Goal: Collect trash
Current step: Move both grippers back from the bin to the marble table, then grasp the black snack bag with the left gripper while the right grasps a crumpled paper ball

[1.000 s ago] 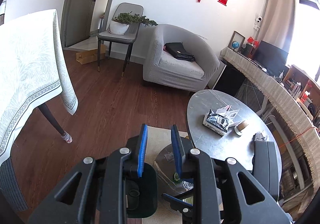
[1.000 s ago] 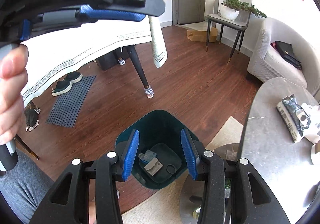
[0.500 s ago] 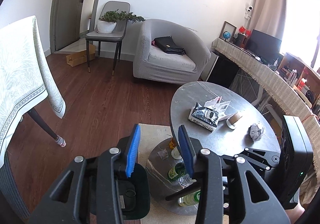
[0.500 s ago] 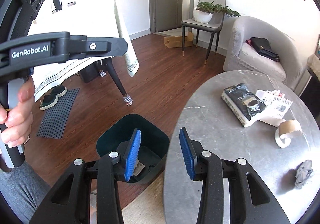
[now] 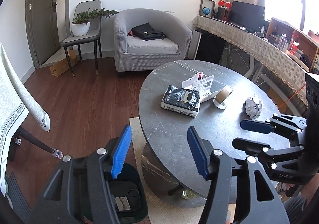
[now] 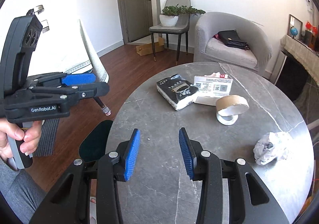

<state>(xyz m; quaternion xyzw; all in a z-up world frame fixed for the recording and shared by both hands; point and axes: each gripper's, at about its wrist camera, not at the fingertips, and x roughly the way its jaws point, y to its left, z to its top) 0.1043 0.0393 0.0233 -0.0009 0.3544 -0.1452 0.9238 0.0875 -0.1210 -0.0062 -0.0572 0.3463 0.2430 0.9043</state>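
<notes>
Both of our grippers, left (image 5: 159, 150) and right (image 6: 158, 152), hang with fingers spread, holding nothing. We see the crumpled paper (image 6: 271, 151) near the table's (image 6: 159, 116) right edge, the bin (image 5: 127, 200) beside its left edge.

Both raised since a second ago: right gripper (image 6: 159, 152) now over the grey marbled round table (image 6: 159, 194) instead of the dark green plastic bin (image 6: 95, 142), now lower left; left gripper (image 5: 159, 152) jaws spread wider, table edge ahead.
</notes>
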